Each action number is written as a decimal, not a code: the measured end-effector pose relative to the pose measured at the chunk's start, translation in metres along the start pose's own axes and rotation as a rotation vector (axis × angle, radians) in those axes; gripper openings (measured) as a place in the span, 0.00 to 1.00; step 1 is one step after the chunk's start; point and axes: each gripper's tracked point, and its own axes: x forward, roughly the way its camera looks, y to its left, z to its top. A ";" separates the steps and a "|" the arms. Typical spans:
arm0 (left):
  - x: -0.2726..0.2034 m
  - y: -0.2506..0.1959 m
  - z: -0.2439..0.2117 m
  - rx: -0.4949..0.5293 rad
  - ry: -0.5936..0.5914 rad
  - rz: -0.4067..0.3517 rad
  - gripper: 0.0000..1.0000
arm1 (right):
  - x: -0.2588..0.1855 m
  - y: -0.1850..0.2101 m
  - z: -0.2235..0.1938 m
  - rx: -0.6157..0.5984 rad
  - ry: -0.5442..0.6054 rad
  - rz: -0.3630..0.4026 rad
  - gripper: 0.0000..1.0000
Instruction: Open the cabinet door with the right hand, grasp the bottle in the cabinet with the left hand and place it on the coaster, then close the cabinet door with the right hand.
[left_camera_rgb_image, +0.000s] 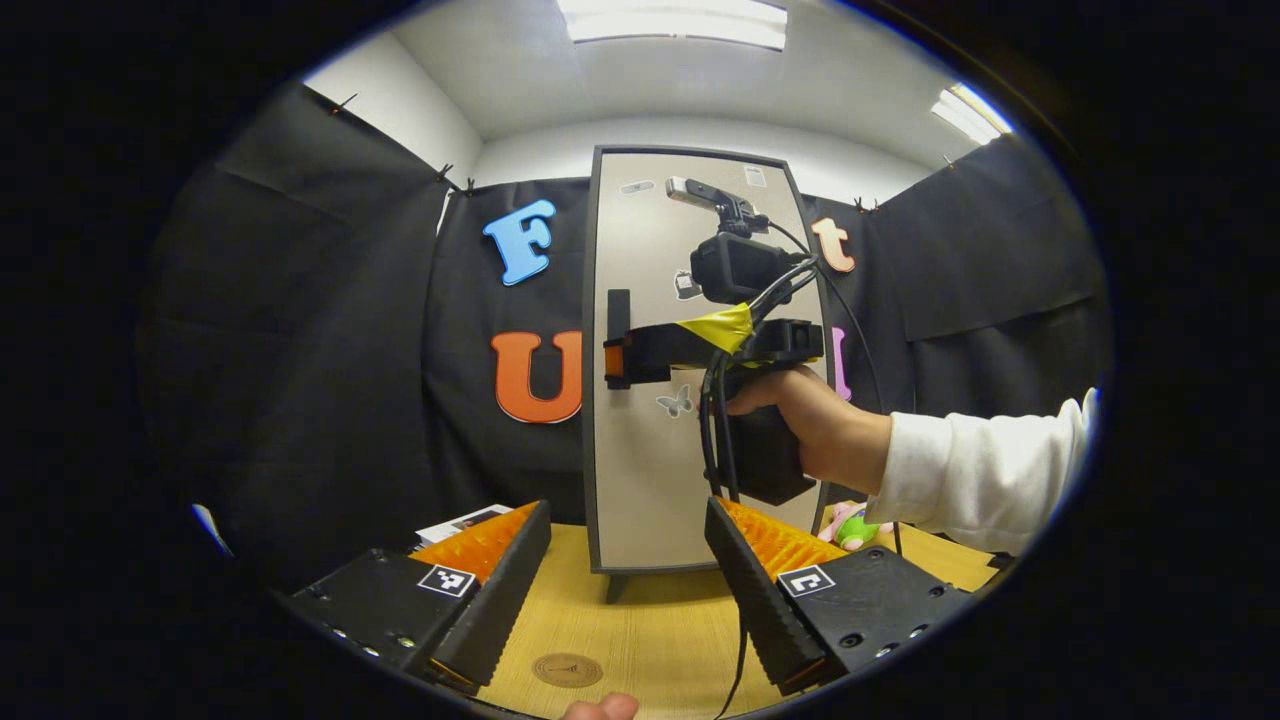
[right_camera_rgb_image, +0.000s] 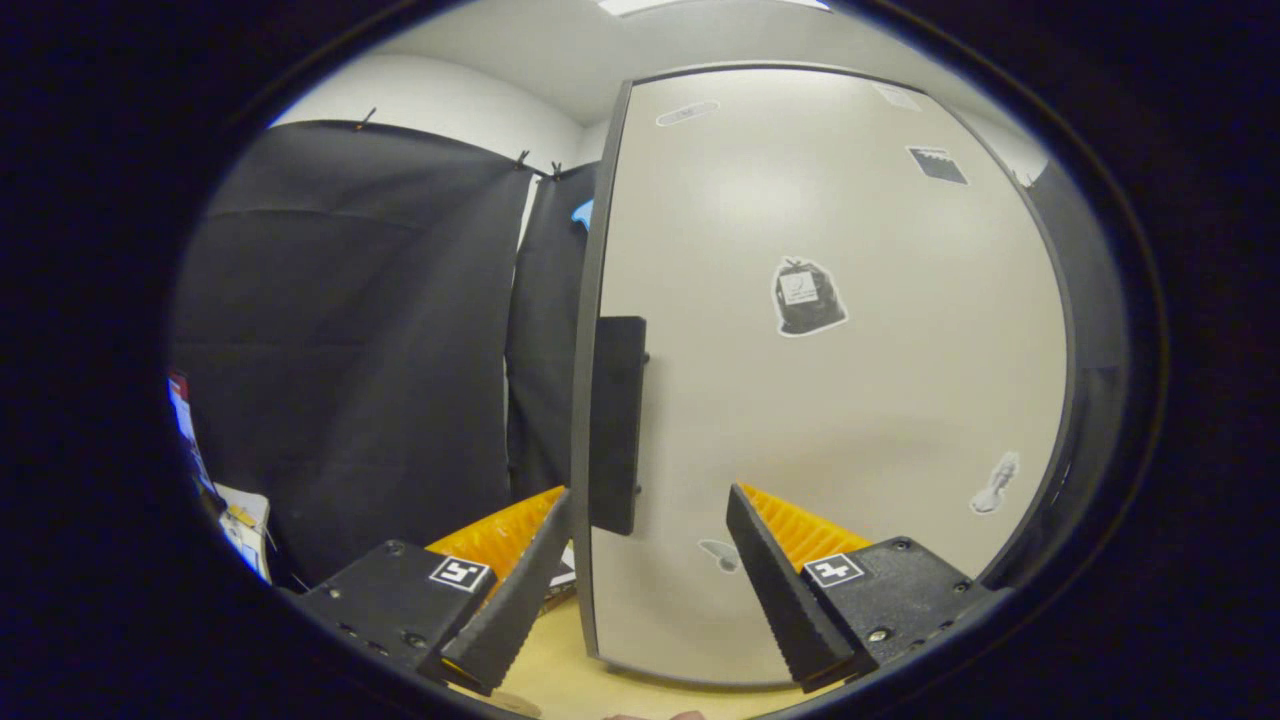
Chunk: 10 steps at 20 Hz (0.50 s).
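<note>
- Down at the bottom of the left gripper view, the left gripper (left_camera_rgb_image: 628, 590) has its two fingers spread wide apart with nothing between them, hovering over the wooden table (left_camera_rgb_image: 650, 625).
- Just below that gap, at the lower middle of the frame, the round coaster (left_camera_rgb_image: 567, 669) lies flat on the table, bare.
- Dead centre stands the cabinet (left_camera_rgb_image: 650, 480), tall and upright, long axis vertical, its pale door (left_camera_rgb_image: 645, 250) shut and facing the camera.
- Across the door's middle comes the right gripper (left_camera_rgb_image: 614, 357), held level by a hand (left_camera_rgb_image: 815, 425) in a white sleeve (left_camera_rgb_image: 985, 470) from the right; its tips are at the dark handle (left_camera_rgb_image: 619, 335) on the door's left edge, and from here I cannot tell whether they are pressing on it.
- Over to the right gripper view: the right gripper (right_camera_rgb_image: 648, 580) shows its fingers apart at the bottom, the handle (right_camera_rgb_image: 617, 425) standing vertical just above the gap, nearer the left finger.
- That door (right_camera_rgb_image: 830, 400) takes the right half of the frame, the cabinet's dark left edge running top to bottom.
- Lower right in the left gripper view, a small toy (left_camera_rgb_image: 855, 527) sits beside the cabinet.
</note>
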 end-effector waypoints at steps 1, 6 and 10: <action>0.001 0.003 -0.001 -0.001 0.003 0.006 0.94 | 0.005 0.003 0.002 0.006 -0.001 0.006 0.99; 0.002 0.011 0.003 0.009 -0.007 0.023 0.94 | 0.025 0.011 0.011 -0.002 0.004 0.000 0.90; 0.003 0.018 0.002 0.009 -0.011 0.032 0.94 | 0.039 0.022 0.007 -0.012 0.031 0.019 0.80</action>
